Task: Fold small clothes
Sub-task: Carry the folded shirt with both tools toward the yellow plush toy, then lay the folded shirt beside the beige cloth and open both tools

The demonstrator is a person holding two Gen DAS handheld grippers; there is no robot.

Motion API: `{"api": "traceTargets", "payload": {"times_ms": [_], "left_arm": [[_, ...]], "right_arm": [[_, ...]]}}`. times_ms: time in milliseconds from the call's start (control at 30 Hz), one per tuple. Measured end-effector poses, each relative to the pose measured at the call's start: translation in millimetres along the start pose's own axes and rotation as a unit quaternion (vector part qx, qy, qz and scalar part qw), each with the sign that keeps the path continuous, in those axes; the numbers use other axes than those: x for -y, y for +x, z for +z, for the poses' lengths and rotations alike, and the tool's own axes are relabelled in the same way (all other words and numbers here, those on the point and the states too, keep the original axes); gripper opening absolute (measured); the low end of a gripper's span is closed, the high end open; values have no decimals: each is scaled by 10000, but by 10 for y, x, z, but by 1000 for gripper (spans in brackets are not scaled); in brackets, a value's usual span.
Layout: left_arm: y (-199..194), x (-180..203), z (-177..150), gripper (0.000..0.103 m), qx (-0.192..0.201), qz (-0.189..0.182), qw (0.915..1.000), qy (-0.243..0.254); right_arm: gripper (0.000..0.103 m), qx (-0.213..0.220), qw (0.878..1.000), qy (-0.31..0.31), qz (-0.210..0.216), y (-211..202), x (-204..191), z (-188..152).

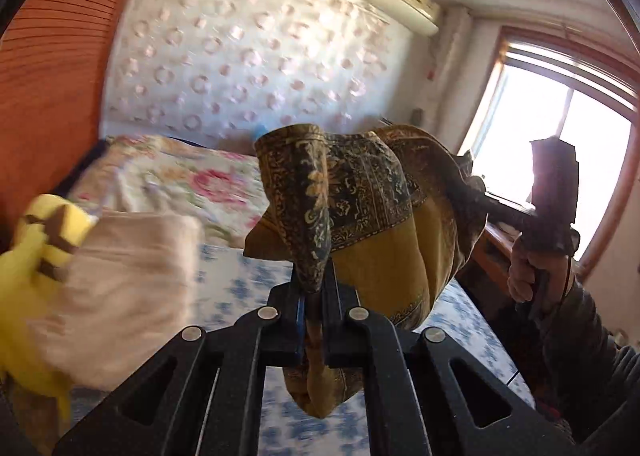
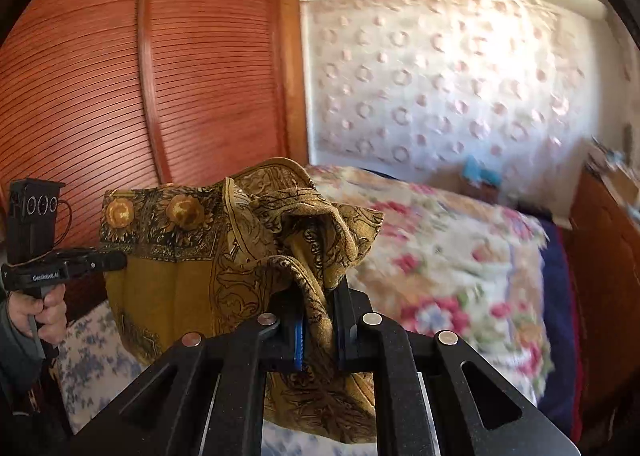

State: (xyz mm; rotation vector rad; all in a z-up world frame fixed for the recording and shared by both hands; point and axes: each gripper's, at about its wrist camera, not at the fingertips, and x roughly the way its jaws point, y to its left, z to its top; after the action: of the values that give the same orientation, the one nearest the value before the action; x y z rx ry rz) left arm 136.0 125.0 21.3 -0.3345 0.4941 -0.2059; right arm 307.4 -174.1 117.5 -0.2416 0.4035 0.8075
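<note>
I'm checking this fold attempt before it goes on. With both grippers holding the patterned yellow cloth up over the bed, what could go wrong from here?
1. Each gripper pinches only a bunched edge of the yellow cloth: left gripper, right gripper. A tug could pull it free.
2. The cloth hangs crumpled between them, so laying it down may trap wrinkles.
3. The beige cloth pile lies close and could be dragged.

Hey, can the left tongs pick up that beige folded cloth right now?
Probably not yet: the left tongs are shut on the scarf. The beige cloth lies close by, off to the side, with nothing over it.
</note>
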Motion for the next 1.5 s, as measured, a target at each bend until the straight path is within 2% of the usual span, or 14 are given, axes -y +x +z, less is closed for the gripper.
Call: {"api": "traceTargets", "payload": {"times_ms": [267, 367, 567, 667, 700, 733, 800, 833, 967, 1033, 1100, 1267, 1400, 1500], "left_arm": [[-343, -967, -289, 7, 69, 1106, 9907, -791], [-314, -1211, -407, 7, -3, 1303, 9858, -1057], [-313, -1385, -579, 7, -126, 1536, 9809, -1187], [-346, -1419, -685, 7, -270, 1624, 9790, -1204], [-329, -1425, -698, 7, -316, 1691, 9784, -1148], [-328, -1425, -705, 7, -327, 1748, 9780, -1090], [-380, -1397, -693, 12, -347, 1823, 9776, -990], [-400, -1379, -682, 15, -351, 1923, 9765, -906], [-480, -1305, -615, 45, -200, 2113, 9757, -549], [-561, -1211, -584, 50, -106, 2182, 9752, -351], [-616, -1128, -548, 79, -31, 2167, 9761, -165], [-653, -786, -439, 81, 75, 2188, 9751, 353], [-610, -458, -398, 81, 151, 1892, 9799, 612], [-576, -197, -367, 81, 215, 1708, 9822, 748]], "right_arm": [[11, -380, 9904, -1135, 687, 1638, -1029, 814], [11, -546, 9846, -1457, 801, 2225, -1444, 948], [13, -842, 9798, -1481, 1045, 3167, -1834, 1121], [25, -1254, 9780, -1373, 949, 3741, -1663, 1122], [36, -1308, 9790, -1318, 842, 3860, -1661, 1162], [46, -1316, 9808, -1234, 744, 3879, -1601, 1176], [54, -1275, 9843, -1050, 629, 3964, -1611, 1221], [54, -1264, 9852, -980, 615, 3938, -1618, 1218], [55, -1080, 9902, -696, 552, 3548, -1572, 1114], [55, -938, 9925, -553, 549, 3122, -1595, 865], [55, -804, 9943, -458, 522, 2777, -1583, 691], [61, -589, 9976, -133, 340, 2031, -1578, 235], [64, -402, 9989, 193, 128, 1361, -1556, -75], [77, -233, 9989, 370, -184, 848, -1567, -279]]}}
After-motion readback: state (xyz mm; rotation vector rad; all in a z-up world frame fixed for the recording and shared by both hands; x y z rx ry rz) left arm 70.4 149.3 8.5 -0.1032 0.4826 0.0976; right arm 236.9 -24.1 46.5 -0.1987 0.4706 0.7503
